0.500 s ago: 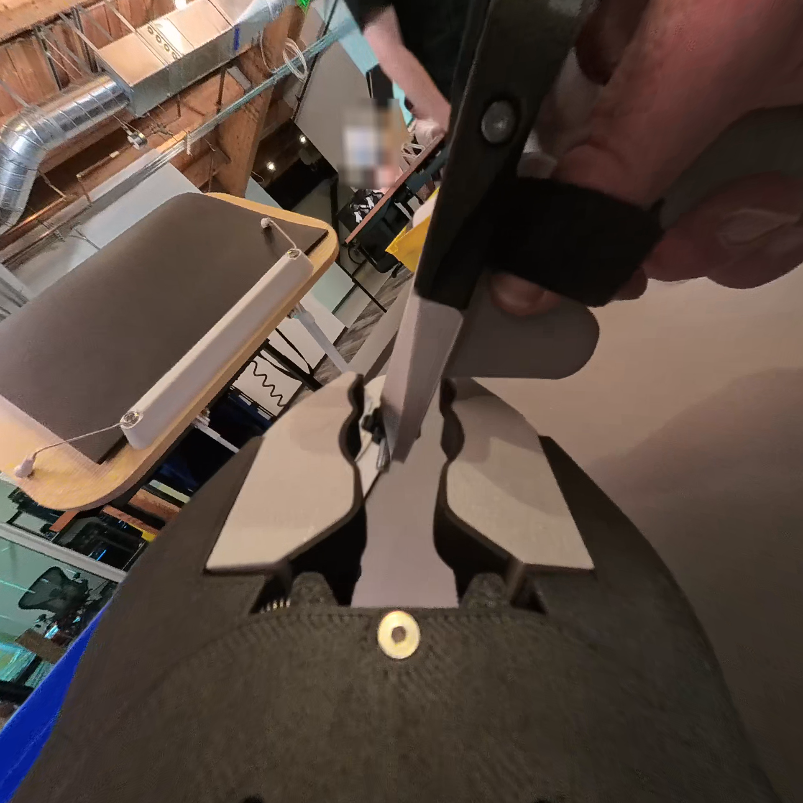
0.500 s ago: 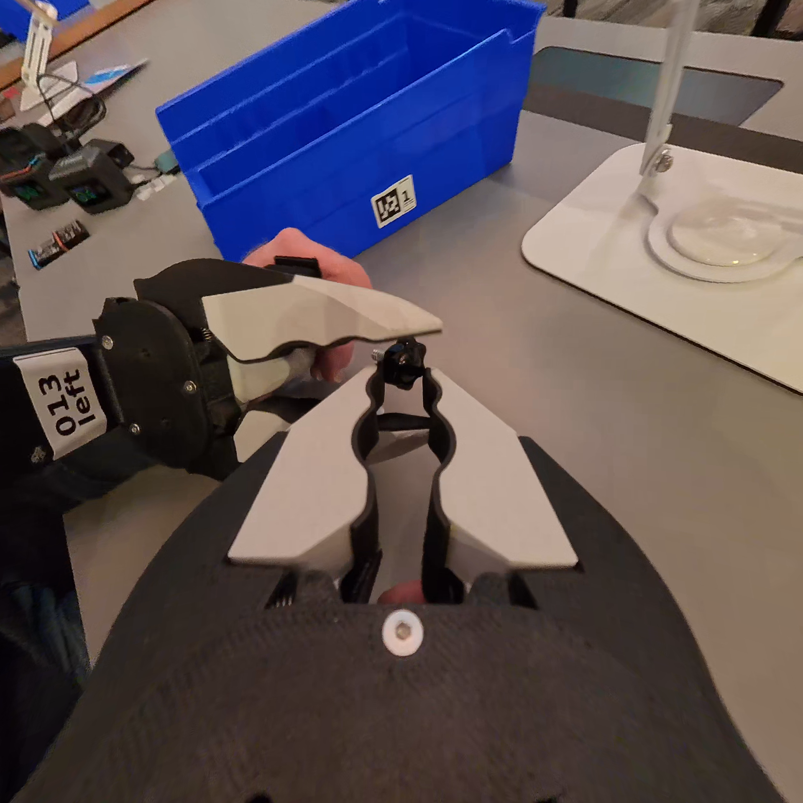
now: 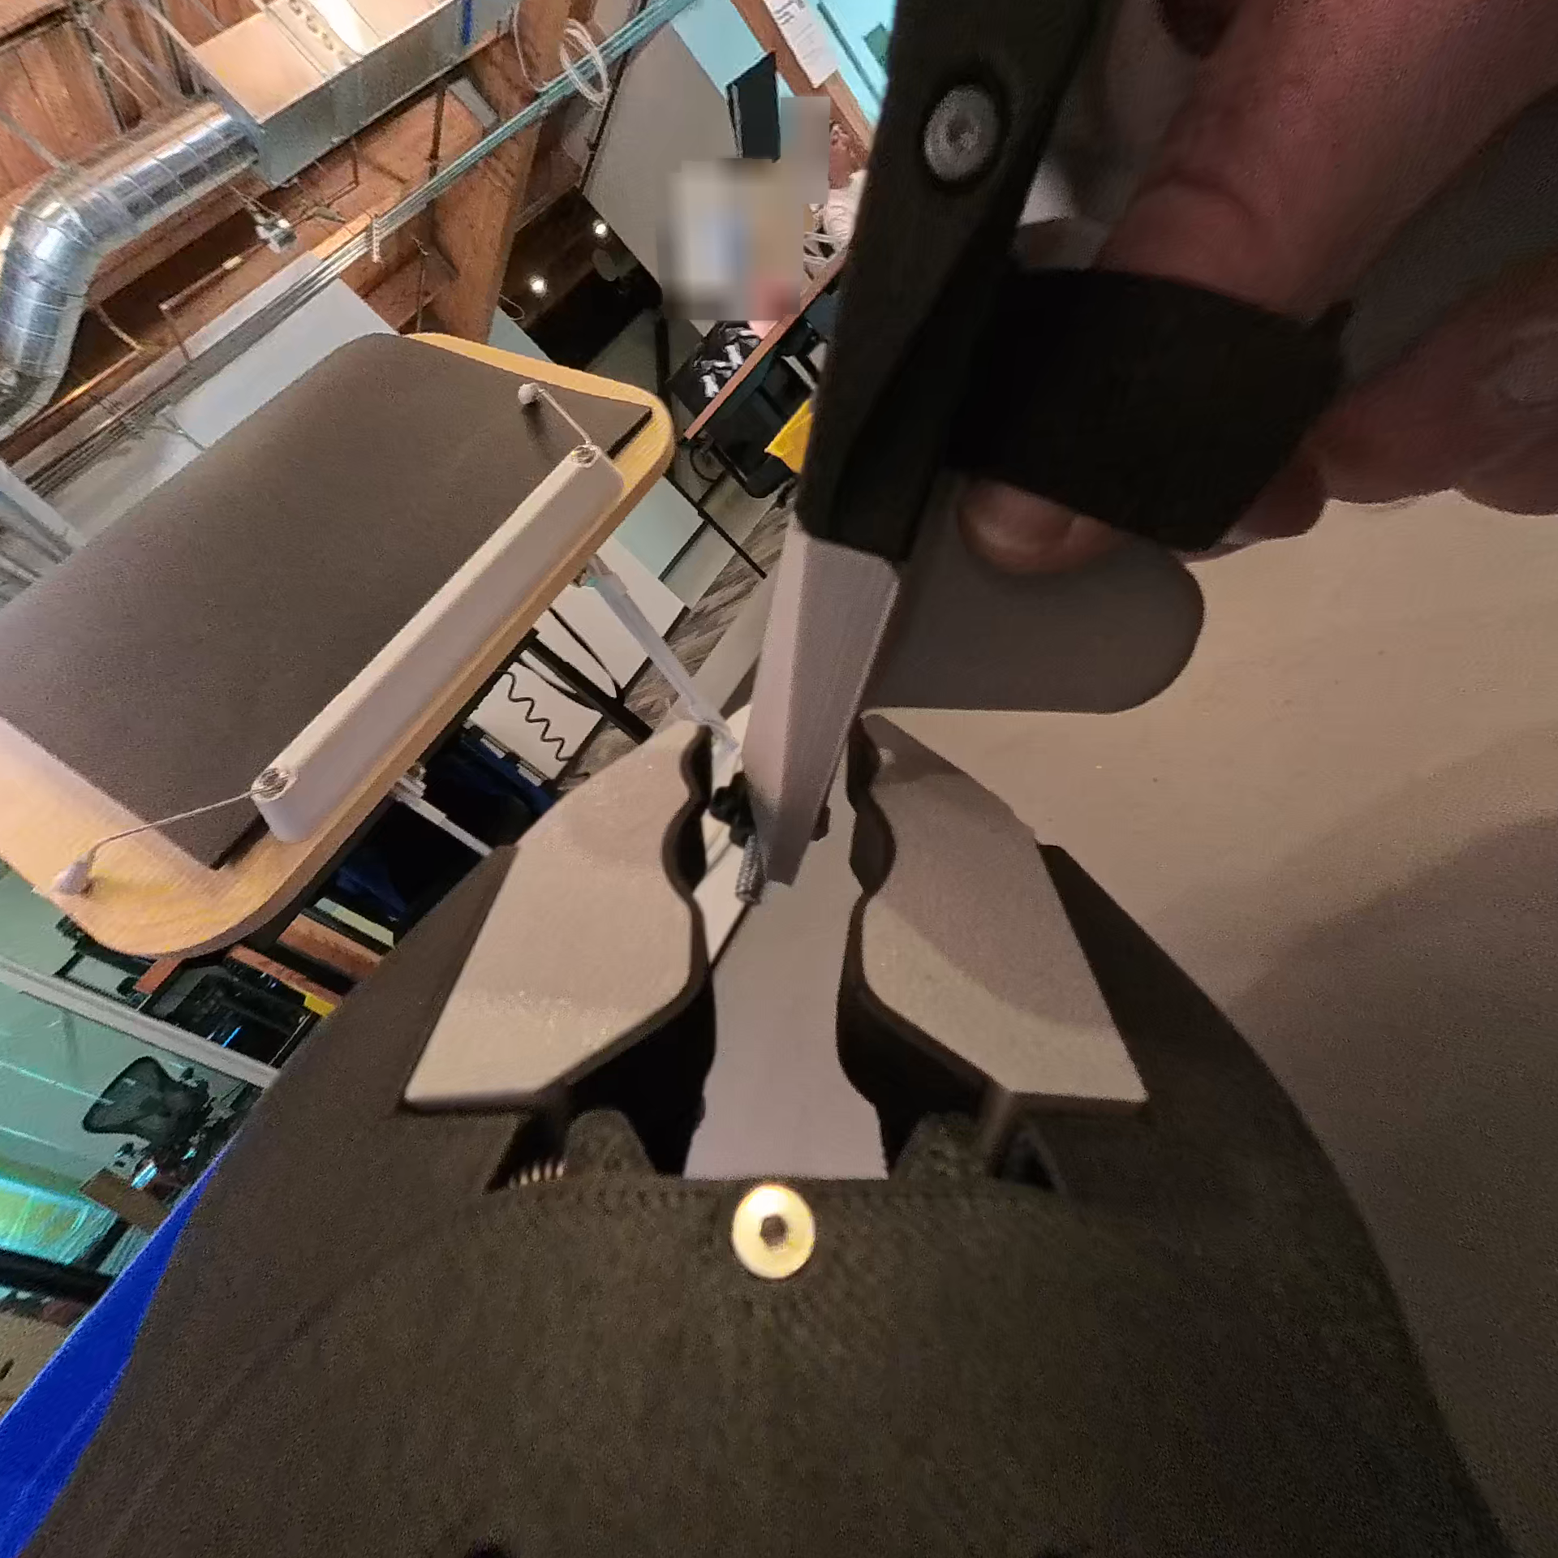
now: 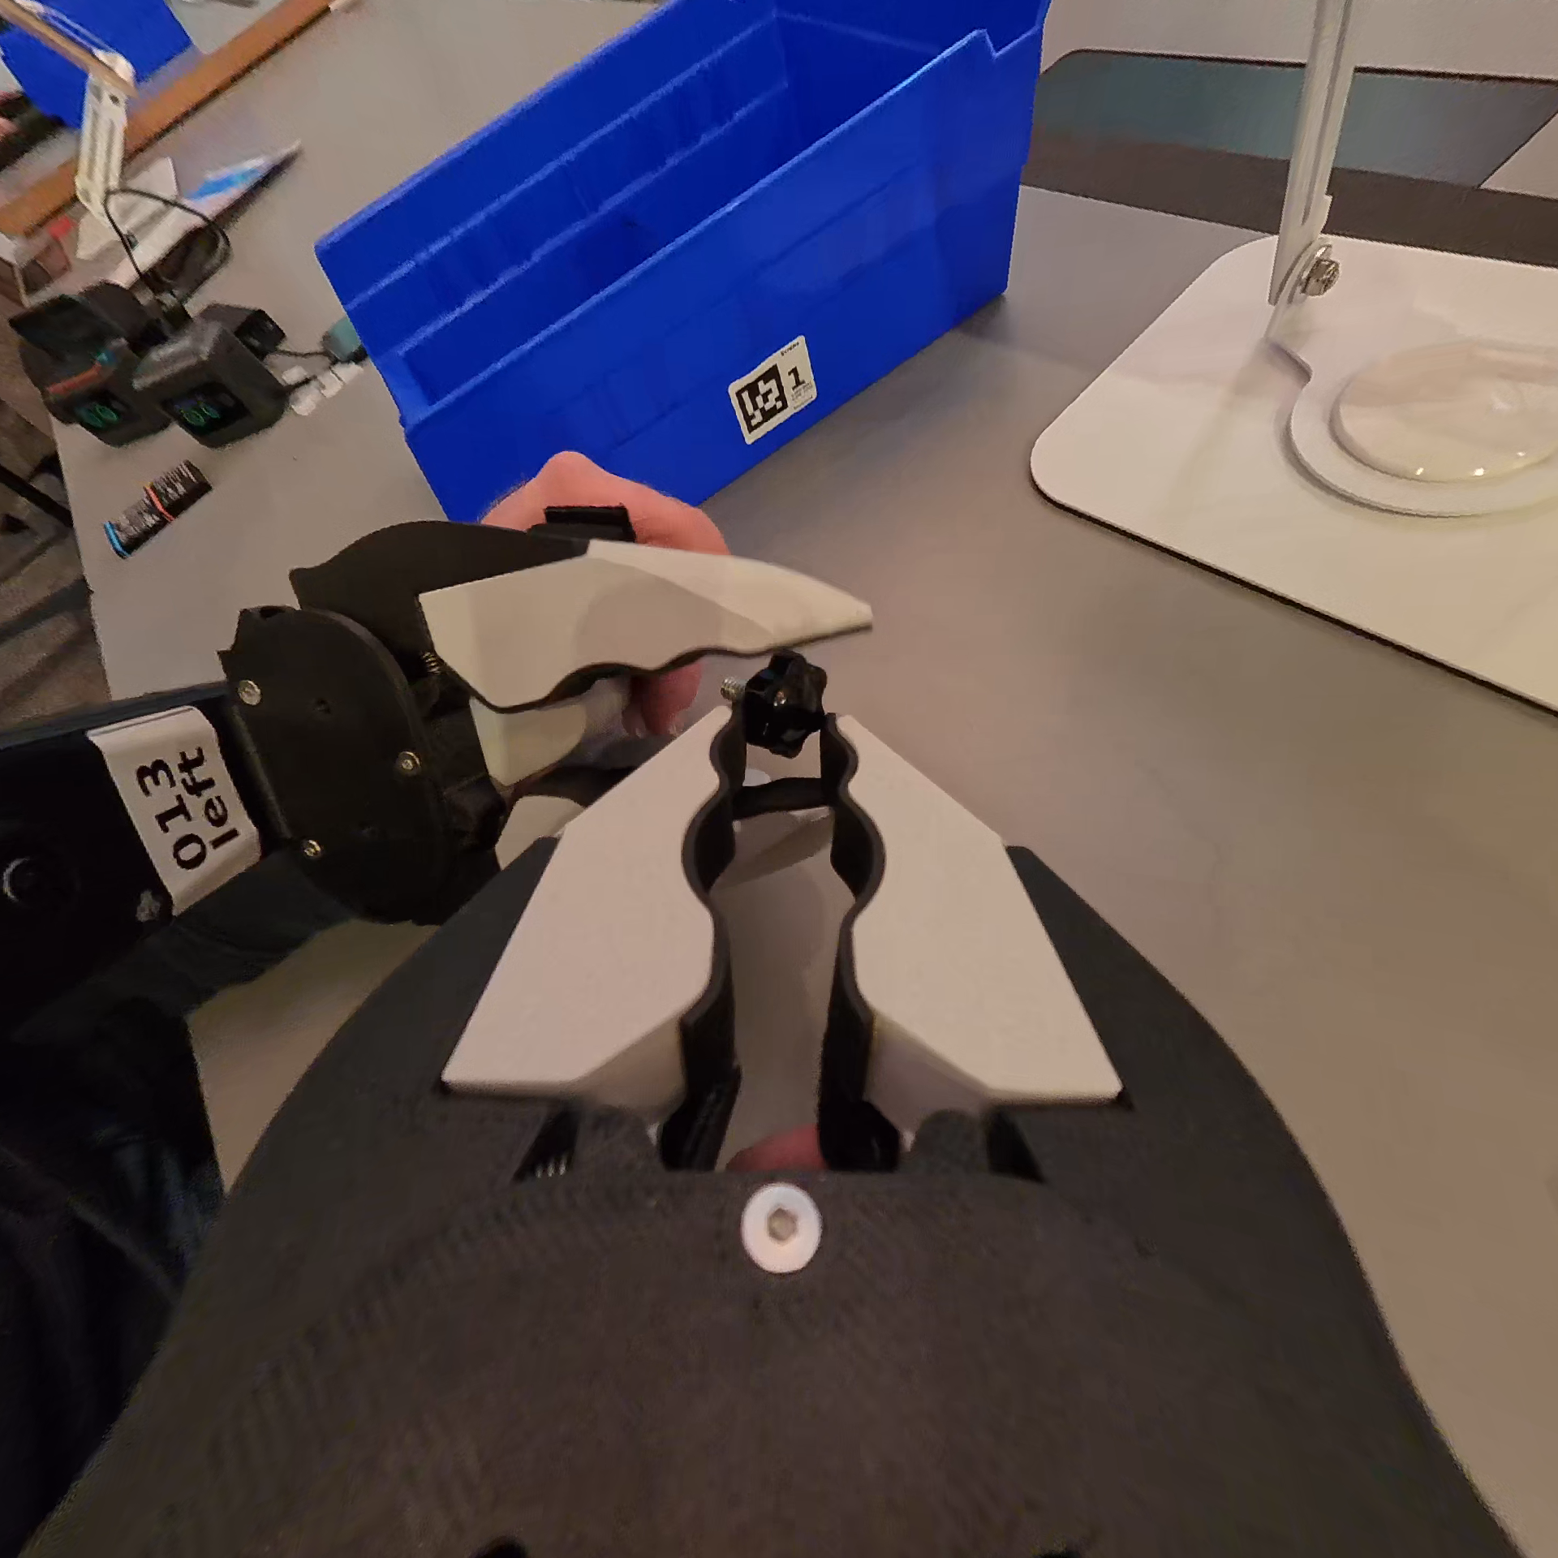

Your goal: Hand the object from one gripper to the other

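Knob (image 4: 780,704): small, black, lobed, threaded stud (image 4: 732,689) pointing toward left gripper. Pinched at very tips of right gripper (image 4: 776,733), held in air above grey bench (image 4: 1096,843). Right jaws narrow, clamped on knob lobes.

Left gripper (image 4: 674,641) just beside knob, coming in side-on from left; upper finger (image 4: 641,603) reaches above and past knob. Left jaws parted, not on knob. In left wrist view, knob (image 3: 729,805) and stud (image 3: 749,877) sit in gap between own fingers, near left-hand one, partly hidden behind right gripper's finger (image 3: 801,725) crossing gap from above. Contact with either left finger: cannot tell.

Step in hand (judged): left taking knob, right not yet released.

Notes for doing it well:
- Centre stud or knob body between left pads before closing; off-centre now.
- Little free surface: right tips cover lobes, so stud looks the likeliest grab point. Thin, threaded, may roll or tilt under pinch.
- Close left fully, confirm firm hold, only then open right.
- Keep both grippers steady; avoid finger-on-finger collision at crossing.
- Drop risk: small round part would roll on bench.

Surroundings: blue bin (image 4: 674,253) behind, white plate (image 4: 1265,472) to right, chargers (image 4: 143,379) far left.
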{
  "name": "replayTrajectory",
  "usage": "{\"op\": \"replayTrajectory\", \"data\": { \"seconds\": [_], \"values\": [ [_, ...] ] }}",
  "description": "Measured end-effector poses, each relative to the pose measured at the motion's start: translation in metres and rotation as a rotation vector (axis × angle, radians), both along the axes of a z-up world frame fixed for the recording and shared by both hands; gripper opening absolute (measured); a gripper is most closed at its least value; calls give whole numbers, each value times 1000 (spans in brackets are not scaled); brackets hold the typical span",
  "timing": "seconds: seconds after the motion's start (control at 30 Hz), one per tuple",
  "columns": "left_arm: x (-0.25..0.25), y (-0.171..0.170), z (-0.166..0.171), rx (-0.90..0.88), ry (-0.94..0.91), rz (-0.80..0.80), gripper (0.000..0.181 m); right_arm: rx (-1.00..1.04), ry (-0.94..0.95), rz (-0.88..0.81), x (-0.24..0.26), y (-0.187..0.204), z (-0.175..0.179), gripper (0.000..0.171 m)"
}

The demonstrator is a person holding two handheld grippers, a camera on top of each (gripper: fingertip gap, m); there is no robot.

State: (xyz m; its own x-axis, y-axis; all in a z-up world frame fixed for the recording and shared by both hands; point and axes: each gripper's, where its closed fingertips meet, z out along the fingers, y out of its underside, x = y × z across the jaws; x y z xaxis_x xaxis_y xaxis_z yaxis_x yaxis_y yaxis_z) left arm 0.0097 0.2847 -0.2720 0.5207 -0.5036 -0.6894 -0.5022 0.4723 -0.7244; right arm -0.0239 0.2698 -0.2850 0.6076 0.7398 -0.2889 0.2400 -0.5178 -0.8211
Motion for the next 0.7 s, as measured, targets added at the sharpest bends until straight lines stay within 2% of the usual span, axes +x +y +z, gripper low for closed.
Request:
{"op": "replayTrajectory", "data": {
  "seconds": [0.07,0.17,0.57,0.7],
  "values": [
    [-4,3,4,5,-22,18,39,-28,53,11,-2,-3,4,14],
    [-3,-1,4,5,-23,-6,33,-71,107,28,-2,-6,8,14],
    [-1,-5,4,-46,-43,-47,25,-34,18,92,0,-12,10,17],
    [-5,-5,8,-123,-136,-97,24,-6,58,125,6,-11,21,43]
  ]
}}
